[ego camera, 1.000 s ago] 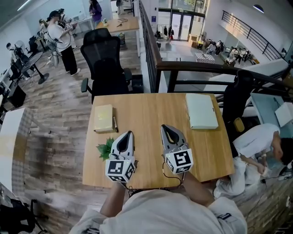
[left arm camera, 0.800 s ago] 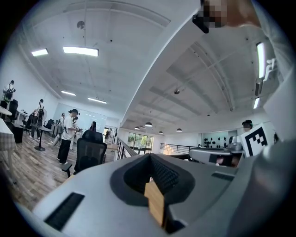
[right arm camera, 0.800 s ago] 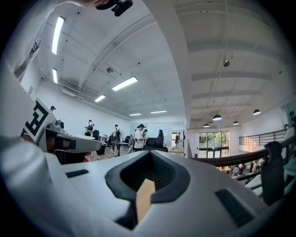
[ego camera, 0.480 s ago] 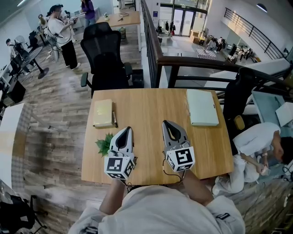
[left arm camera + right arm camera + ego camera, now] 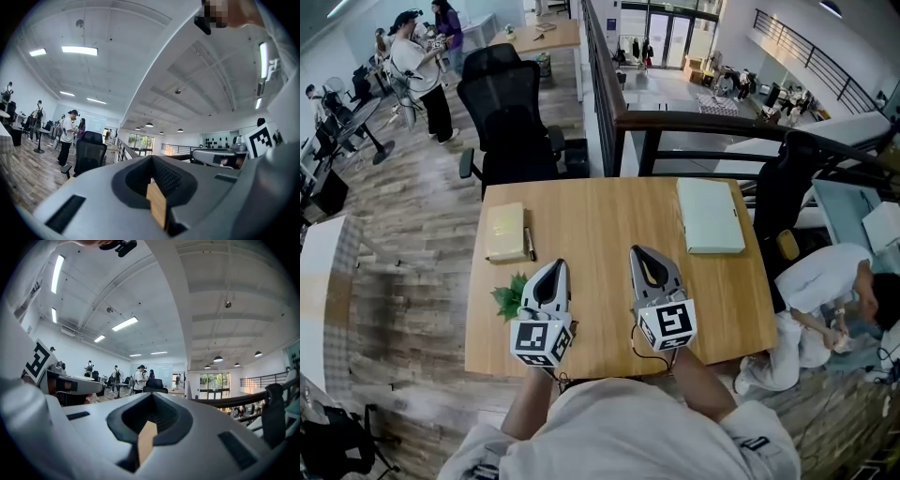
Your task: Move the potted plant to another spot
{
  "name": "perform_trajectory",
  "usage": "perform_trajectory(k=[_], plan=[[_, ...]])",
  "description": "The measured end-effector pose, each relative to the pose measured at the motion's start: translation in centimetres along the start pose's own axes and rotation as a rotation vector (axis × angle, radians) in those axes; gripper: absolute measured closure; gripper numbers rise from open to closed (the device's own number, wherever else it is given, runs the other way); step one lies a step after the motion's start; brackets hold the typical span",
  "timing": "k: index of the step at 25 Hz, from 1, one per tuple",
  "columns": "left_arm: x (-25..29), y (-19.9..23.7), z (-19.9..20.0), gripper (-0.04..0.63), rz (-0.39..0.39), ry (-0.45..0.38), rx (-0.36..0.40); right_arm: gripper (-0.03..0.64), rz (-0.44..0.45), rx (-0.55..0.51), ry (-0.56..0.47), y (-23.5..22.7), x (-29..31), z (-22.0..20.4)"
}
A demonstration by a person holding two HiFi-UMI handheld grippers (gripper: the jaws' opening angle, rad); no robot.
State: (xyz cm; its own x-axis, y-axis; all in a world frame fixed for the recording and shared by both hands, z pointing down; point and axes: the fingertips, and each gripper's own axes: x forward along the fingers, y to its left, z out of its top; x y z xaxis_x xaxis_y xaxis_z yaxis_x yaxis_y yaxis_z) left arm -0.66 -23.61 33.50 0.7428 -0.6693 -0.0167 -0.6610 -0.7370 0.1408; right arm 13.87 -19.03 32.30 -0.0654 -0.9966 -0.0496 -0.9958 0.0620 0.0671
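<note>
**Head view, looking steeply down on a wooden table (image 5: 600, 225).** The left gripper (image 5: 560, 266) and the right gripper (image 5: 637, 251) sit side by side over the table's near half. They are apart from each other, and both point level and away from the person.

- **Claws:** In each gripper view the two jaws meet, and only a thin strip of table wood shows in the slot under them. Both claws are closed and empty.
- **Markings:** The left marker cube (image 5: 542, 342) and the right marker cube (image 5: 667, 326) carry black-and-white square patterns. No lettering can be read anywhere in the scene.
- **Task object:** The potted plant (image 5: 510, 296) stands just left of the left gripper, by the table's left edge. Its green leaves reach that gripper's flank, and the pot itself is hidden.
- **Ahead of the left gripper, to its left:** A pale yellow notebook (image 5: 504, 232) lies here, with a black pen (image 5: 528, 244) along its right side.
- **Ahead of the right gripper, to its right:** A pale green folder (image 5: 710, 216) lies flat, well apart from the gripper.
- **Beyond the far table edge:** A black office chair (image 5: 508, 122) stands next to a dark railing (image 5: 703, 127).
</note>
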Motion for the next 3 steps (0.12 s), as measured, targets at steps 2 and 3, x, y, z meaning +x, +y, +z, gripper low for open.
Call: perform_trajectory(k=[2, 3], plan=[[0.06, 0.05, -0.12, 0.584, 0.004, 0.002, 0.0, 0.614, -0.001, -0.001, 0.0, -0.21, 0.01, -0.1], [0.09, 0.07, -0.18, 0.584, 0.006, 0.002, 0.001, 0.614, -0.001, -0.002, 0.0, -0.31, 0.01, -0.15]])
